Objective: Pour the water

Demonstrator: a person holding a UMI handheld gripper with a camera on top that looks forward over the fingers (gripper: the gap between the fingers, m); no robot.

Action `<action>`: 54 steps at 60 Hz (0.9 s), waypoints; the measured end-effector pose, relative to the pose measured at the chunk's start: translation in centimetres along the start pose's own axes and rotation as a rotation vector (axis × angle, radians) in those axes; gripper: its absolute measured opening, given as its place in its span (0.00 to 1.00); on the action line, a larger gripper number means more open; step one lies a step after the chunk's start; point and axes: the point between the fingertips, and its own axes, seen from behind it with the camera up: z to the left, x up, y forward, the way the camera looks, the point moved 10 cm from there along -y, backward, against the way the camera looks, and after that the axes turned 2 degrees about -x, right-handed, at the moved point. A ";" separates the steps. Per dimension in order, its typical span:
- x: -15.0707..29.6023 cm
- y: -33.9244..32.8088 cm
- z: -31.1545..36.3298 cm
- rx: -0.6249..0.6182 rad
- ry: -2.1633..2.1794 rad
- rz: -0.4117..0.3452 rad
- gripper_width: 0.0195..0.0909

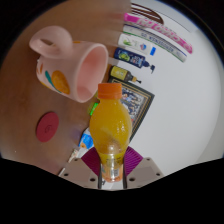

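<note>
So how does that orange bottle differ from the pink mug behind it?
The clear plastic bottle of orange liquid is tall and slim and sits between the gripper fingers; the pink ceramic mug beyond them is squat and wide. The bottle wears an orange cap; the mug's mouth is open, tipped toward the bottle. Both hold liquids.

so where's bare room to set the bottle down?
Bare white table lies right of the bottle, which the tongs grip. It is crowded beyond: a tilted pink mug, a dark card, and packets.
</note>
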 end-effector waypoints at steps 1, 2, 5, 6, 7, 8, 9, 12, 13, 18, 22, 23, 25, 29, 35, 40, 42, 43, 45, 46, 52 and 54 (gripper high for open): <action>0.6 -0.1 -0.4 -0.001 -0.024 0.007 0.11; 0.8 -0.1 -0.4 -0.001 -0.041 0.004 0.11; 1.2 -0.2 -0.5 0.000 -0.078 -0.001 0.11; 1.3 -0.2 -0.5 -0.001 -0.087 -0.001 0.11; 1.4 -0.2 -0.5 0.000 -0.093 -0.002 0.11; 1.4 -0.2 -0.6 0.002 -0.097 -0.002 0.11; 1.5 -0.3 -0.7 0.004 -0.096 -0.003 0.11; 1.4 -0.2 -0.7 0.013 -0.083 -0.009 0.11; 1.4 -0.2 -0.8 0.014 -0.081 -0.010 0.11; 1.2 -0.5 -1.4 0.022 -0.022 -0.015 0.11; 0.9 -0.9 -2.2 0.049 0.091 -0.020 0.11; 0.8 -1.0 -2.4 0.058 0.126 -0.023 0.11; 0.7 -1.2 -2.8 0.077 0.203 -0.030 0.11; 0.4 -1.6 -3.8 0.109 0.367 -0.050 0.11; -0.1 -2.3 -4.7 0.163 0.639 -0.074 0.11; -0.2 -2.6 -4.6 0.247 0.897 -0.091 0.11; 0.0 -2.6 -4.2 0.278 1.006 -0.097 0.11; -0.2 -2.4 -4.2 0.303 1.058 -0.103 0.11; -0.1 -2.4 -3.9 0.345 1.162 -0.113 0.11; 0.0 -2.3 -3.7 0.363 1.213 -0.116 0.11; 0.6 -1.7 -1.8 0.466 1.482 -0.109 0.11; 1.0 -1.5 -1.2 0.491 1.544 -0.111 0.11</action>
